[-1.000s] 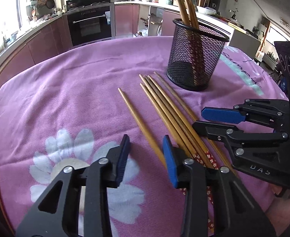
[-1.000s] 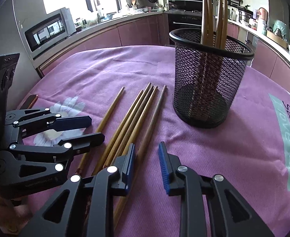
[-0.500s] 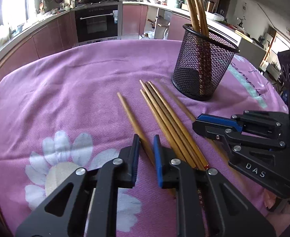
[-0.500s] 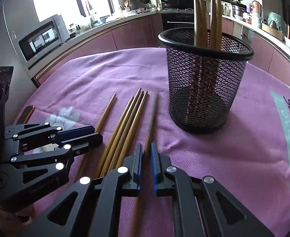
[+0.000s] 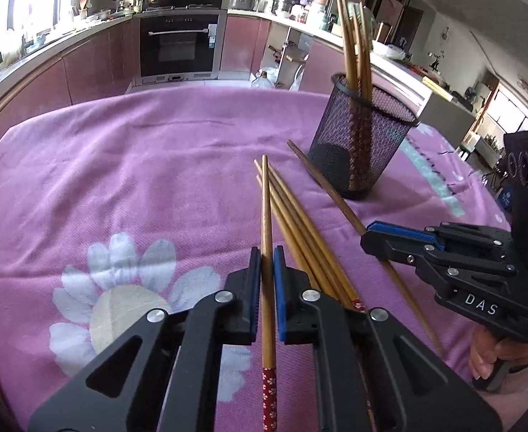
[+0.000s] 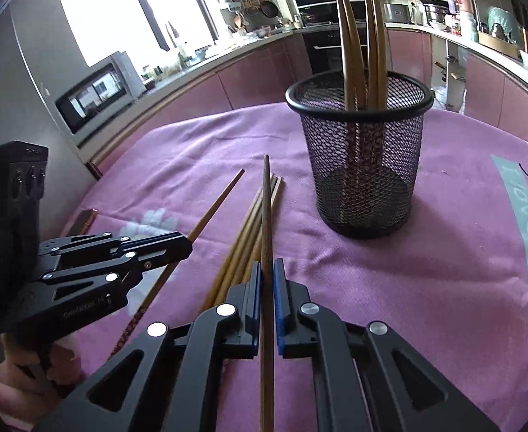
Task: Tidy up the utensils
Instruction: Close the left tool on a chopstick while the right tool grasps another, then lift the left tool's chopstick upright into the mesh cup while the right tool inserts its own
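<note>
Left gripper pressed together on one light chopstick, pads clamping it partway along the shaft, red patterned butt end trailing back under the camera, thin tip pointing out over the cloth; right gripper likewise pinching a darker chopstick near mid-length, tip aimed toward the cup. Each stick looks raised clear of the rest at its far end, though how far off the cloth cannot be told. Just beside both grippers, a loose bundle of chopsticks lies flat on the purple tablecloth, touching one another. Beyond them stands the black mesh cup, upright, already holding several chopsticks leaning tips-up against its rim. Handling judgement: these sticks are light, stiff, smooth and round-ish, so they will likely pivot or slip in a narrow pinch; a hold close to the balance point, as now, keeps swing small. Tapered tips are thin, firm squeeze is fine, no crushing risk. Long length means the far end sweeps wide, so clearing the cup rim and the standing sticks needs care. Cup seems light and could tip if knocked
</note>
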`<move>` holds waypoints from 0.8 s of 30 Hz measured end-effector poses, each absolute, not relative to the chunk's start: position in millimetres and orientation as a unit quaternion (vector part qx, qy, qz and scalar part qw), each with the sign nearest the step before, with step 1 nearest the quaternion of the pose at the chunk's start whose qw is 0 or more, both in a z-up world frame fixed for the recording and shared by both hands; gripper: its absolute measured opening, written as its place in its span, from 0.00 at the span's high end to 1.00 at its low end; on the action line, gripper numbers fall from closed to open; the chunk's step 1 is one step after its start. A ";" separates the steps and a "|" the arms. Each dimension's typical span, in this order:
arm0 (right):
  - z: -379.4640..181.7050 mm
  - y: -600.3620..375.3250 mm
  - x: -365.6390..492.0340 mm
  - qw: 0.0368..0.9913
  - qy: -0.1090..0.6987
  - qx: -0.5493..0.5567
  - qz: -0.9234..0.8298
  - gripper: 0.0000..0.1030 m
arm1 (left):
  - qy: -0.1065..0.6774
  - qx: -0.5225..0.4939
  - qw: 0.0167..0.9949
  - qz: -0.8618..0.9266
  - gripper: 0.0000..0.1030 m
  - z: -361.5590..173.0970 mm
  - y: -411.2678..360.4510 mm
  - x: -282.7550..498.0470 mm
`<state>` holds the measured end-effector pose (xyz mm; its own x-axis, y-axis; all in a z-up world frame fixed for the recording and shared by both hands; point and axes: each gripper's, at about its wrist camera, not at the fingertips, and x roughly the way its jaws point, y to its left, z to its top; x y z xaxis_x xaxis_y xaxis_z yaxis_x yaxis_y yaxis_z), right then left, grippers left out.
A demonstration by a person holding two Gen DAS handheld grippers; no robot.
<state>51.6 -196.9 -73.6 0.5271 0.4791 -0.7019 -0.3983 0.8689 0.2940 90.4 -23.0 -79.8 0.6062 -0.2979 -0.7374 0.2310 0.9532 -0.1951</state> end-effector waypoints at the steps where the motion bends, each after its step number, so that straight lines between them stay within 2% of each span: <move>1: -70.9 -199.1 50.1 0.873 0.413 0.054 0.256 0.95 | 0.416 -0.042 0.896 -0.150 0.92 -77.0 -22.5 89.0; 24: -19.1 -230.0 38.5 0.894 0.335 0.097 0.280 0.95 | 0.340 -0.077 0.908 -0.231 0.92 -5.1 -19.3 61.2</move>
